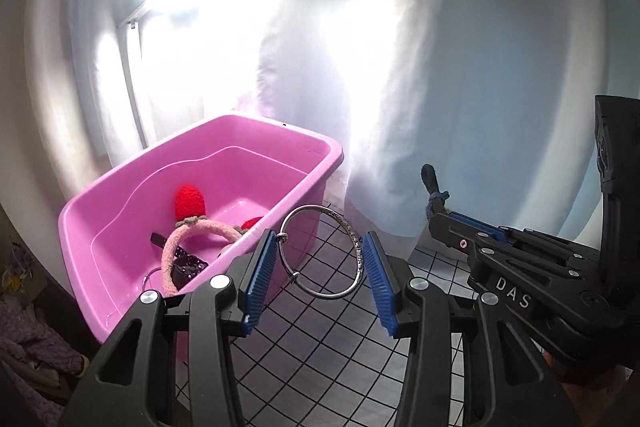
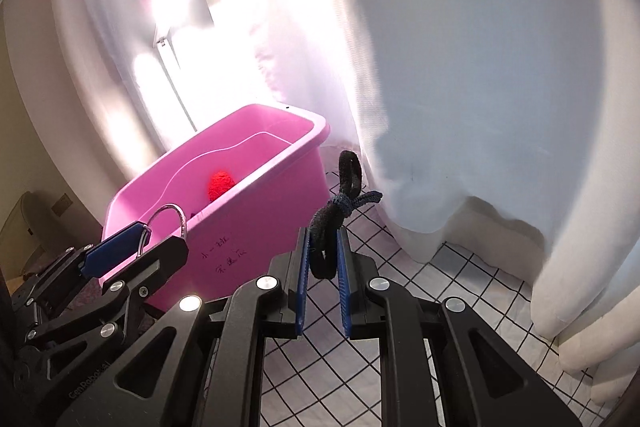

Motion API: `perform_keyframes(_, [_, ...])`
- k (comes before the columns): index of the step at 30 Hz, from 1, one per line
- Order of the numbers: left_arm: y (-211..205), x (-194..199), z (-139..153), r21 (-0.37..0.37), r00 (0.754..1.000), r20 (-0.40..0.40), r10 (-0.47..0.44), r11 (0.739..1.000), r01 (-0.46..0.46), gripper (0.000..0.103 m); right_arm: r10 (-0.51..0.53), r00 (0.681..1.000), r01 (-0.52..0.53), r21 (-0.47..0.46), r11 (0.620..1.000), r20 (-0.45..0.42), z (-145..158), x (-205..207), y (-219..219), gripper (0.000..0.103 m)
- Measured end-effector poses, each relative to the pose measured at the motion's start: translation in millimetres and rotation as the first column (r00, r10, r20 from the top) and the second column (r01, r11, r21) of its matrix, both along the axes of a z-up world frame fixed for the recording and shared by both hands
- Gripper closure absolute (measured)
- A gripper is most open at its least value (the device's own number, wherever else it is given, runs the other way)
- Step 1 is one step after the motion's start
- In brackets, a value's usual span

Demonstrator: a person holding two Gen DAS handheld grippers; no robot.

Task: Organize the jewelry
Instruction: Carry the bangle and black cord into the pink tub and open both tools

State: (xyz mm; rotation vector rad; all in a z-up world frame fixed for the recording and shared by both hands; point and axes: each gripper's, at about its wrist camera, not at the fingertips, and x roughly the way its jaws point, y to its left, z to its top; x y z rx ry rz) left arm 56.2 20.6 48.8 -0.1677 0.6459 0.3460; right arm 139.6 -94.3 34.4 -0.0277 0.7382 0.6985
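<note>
My left gripper point(image 1: 320, 259) is shut on a silver bangle point(image 1: 323, 251), held by its two sides just right of the pink bin point(image 1: 120, 187). It also shows in the right wrist view point(image 2: 160, 235) with the bangle point(image 2: 170, 215) against the bin wall point(image 2: 256, 219). My right gripper point(image 2: 323, 239) is shut on black hair ties point(image 2: 340, 203), lifted above the grid cloth; it shows at the right of the left wrist view point(image 1: 440, 215). In the bin lie a pink headband point(image 1: 188, 243) with red knitted strawberries point(image 1: 190, 203) and a dark clip point(image 1: 188, 267).
A white cloth with a black grid point(image 1: 320, 339) covers the table. White curtains point(image 1: 460, 107) hang close behind, backlit by a bright window. A white cushion or fabric point(image 2: 580, 287) lies at the right. Purple clutter point(image 1: 28, 339) sits low left.
</note>
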Motion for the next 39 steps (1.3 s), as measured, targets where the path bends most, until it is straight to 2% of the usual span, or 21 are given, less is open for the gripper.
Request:
perform_keyframes(6, [59.9,-6.9,25.5,0.009,0.999,0.026,0.031,0.999,-0.031,0.059,0.053,0.999,-0.053,0.03,0.998,0.011,21.6,-0.7,58.5,0.09])
perform_keyframes(12, [117.3,-12.2,31.7,0.027,0.996,0.022,0.087,0.996,-0.087,0.059,0.114,0.993,-0.114,0.03,0.993,0.001,26.7,4.1,114.1,0.09])
perform_keyframes(17, [156.8,-17.0,22.1,0.023,0.991,0.003,0.131,0.991,-0.132,0.059,0.144,0.989,-0.144,0.01,0.989,-0.026,21.6,15.9,147.7,0.09])
perform_keyframes(22, [190.1,-15.8,5.8,-0.015,0.986,-0.042,0.163,0.986,-0.163,0.059,0.153,0.987,-0.154,-0.02,0.988,-0.058,12.9,34.5,172.4,0.09])
perform_keyframes(32, [223.1,7.7,-30.5,-0.075,0.967,-0.174,0.184,0.977,-0.199,0.059,0.147,0.978,-0.161,-0.087,0.983,-0.147,-15.4,69.5,210.1,0.09])
perform_keyframes(34, [227.9,11.9,-35.5,-0.082,0.962,-0.198,0.19,0.974,-0.21,0.059,0.142,0.972,-0.161,-0.091,0.983,-0.185,-24.0,81.0,216.8,0.09])
perform_keyframes(39, [235.0,19.3,-43.9,-0.1,0.951,-0.251,0.181,0.972,-0.212,0.058,0.115,0.97,-0.148,-0.144,0.978,-0.216,-35.4,96.1,226.9,0.09])
